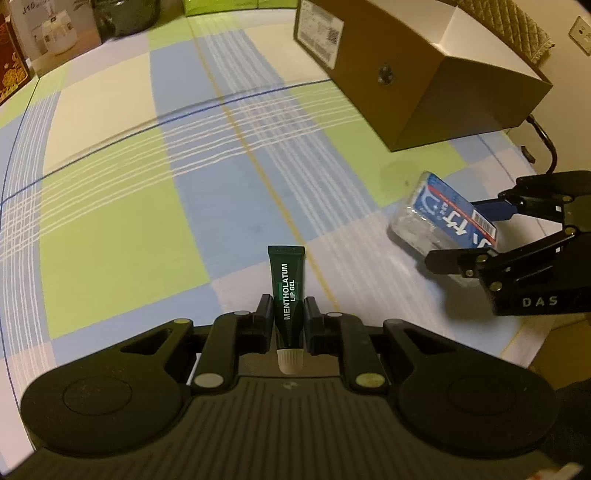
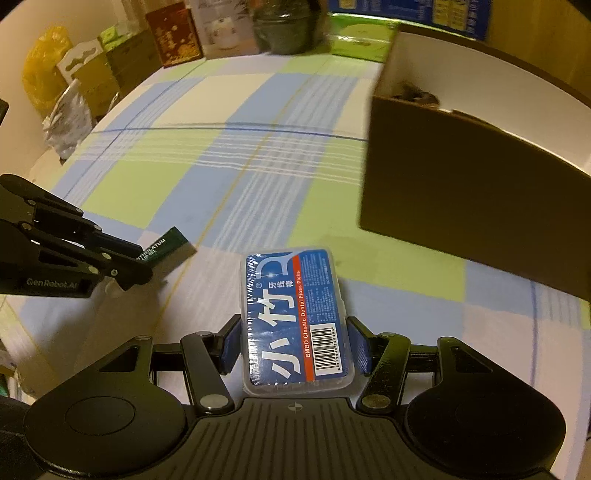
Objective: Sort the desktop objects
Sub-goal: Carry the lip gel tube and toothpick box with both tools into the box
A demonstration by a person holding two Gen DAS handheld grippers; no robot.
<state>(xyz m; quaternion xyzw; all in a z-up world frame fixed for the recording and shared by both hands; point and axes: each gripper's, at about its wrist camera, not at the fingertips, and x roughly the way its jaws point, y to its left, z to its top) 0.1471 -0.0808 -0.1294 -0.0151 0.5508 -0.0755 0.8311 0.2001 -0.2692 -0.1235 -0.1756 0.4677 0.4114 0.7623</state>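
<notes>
A dark green lip gel tube (image 1: 287,269) sticks forward out of my left gripper (image 1: 288,301), which is shut on it, white cap toward the camera, above the checked tablecloth (image 1: 129,221). The right wrist view shows the same tube (image 2: 168,245) and left gripper (image 2: 135,264) at the left. My right gripper (image 2: 293,325) is shut on a clear box of dental floss picks (image 2: 295,295) with a blue label, its blue pads pressing both long sides. In the left wrist view that floss box (image 1: 443,218) sits in the right gripper (image 1: 454,234) at the right.
An open brown cardboard box (image 2: 461,184) stands on the table ahead and to the right, also seen in the left wrist view as the cardboard box (image 1: 424,92). Cartons, a dark pot (image 2: 288,33) and a yellow bag (image 2: 44,70) line the far table edge.
</notes>
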